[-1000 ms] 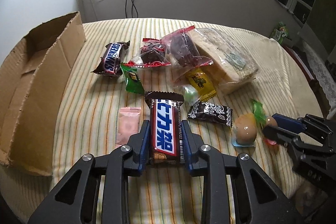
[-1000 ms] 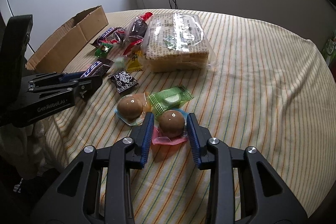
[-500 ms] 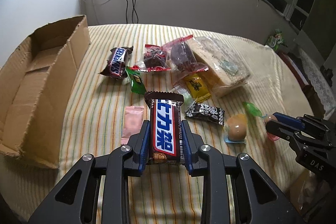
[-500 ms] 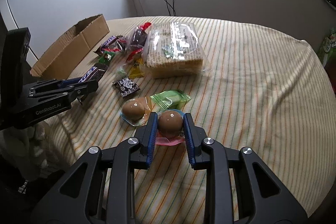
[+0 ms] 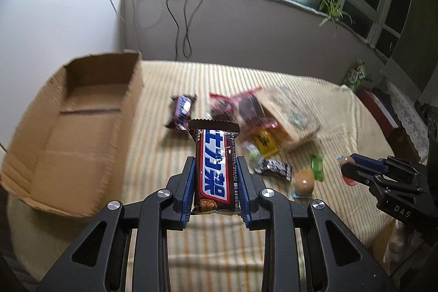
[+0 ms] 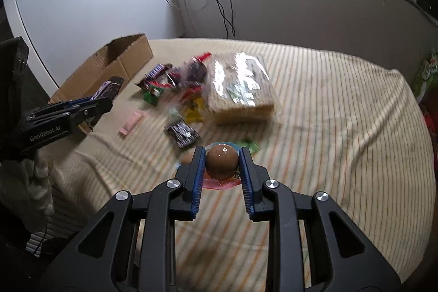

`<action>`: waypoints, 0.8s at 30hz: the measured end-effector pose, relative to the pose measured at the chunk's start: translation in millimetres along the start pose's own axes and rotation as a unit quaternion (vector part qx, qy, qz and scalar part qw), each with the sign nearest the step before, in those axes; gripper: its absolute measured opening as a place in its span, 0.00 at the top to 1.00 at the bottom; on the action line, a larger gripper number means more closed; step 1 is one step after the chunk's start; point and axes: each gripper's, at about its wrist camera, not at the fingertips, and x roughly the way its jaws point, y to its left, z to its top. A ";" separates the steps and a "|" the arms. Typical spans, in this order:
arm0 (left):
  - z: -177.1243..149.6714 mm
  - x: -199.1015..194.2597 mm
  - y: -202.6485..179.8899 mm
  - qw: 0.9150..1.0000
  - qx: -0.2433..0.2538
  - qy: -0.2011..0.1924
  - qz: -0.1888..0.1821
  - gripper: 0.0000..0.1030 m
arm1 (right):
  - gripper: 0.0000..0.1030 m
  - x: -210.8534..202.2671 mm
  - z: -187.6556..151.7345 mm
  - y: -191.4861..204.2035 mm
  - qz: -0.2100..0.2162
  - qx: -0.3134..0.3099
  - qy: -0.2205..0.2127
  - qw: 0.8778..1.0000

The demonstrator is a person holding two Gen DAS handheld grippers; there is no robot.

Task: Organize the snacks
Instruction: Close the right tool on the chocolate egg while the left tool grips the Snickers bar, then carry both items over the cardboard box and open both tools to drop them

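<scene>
Cardboard box (image 5: 68, 133): open-topped, at the far left of the striped tablecloth (image 5: 169, 89); inside looks bare in the left wrist view.
Left gripper (image 5: 216, 177): clamped on the chocolate bar (image 5: 215, 168), blue pads pressed to both long edges; raised above the cloth, just right of the box.
Chocolate bar: brown wrapper with a blue and white label, held lengthwise, far end sticking out past the fingertips.
Small Snickers bar (image 5: 182, 111): on the cloth beyond the held bar, blurred.
Pink packet (image 6: 131, 122): flat on the cloth, near the box's near corner.
Snack pile (image 6: 186, 81): red, green and yellow wrappers bunched together mid-table, beside the large clear-wrapped cake pack (image 6: 241, 89).
Black patterned packet (image 6: 182, 133): alone, nearer than the pile.
Right gripper (image 6: 221, 163): clamped on the brown round snack (image 6: 221, 160), lifted off the cloth.
Second round snack (image 5: 303, 179): resting on the cloth, touching a green packet (image 5: 317, 168).
</scene>
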 end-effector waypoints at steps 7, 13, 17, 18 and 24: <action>8.2 -21.1 36.2 0.999 -0.015 -0.026 0.030 0.74 | 0.75 4.0 30.1 31.6 0.023 -0.029 -0.016 0.999; 5.6 -30.6 79.4 0.996 -0.045 -0.036 0.065 0.74 | 0.75 23.8 60.5 70.0 0.055 -0.052 -0.021 0.997; 3.7 -32.8 108.0 0.994 -0.063 -0.037 0.087 0.74 | 0.75 37.9 83.0 100.6 0.072 -0.076 -0.026 0.994; 3.4 -32.7 116.0 0.993 -0.068 -0.037 0.092 0.74 | 0.75 41.2 88.1 107.4 0.076 -0.082 -0.028 0.993; 4.0 -29.9 145.6 0.990 -0.083 -0.037 0.111 0.74 | 0.75 73.6 124.0 150.3 0.105 -0.100 -0.025 0.989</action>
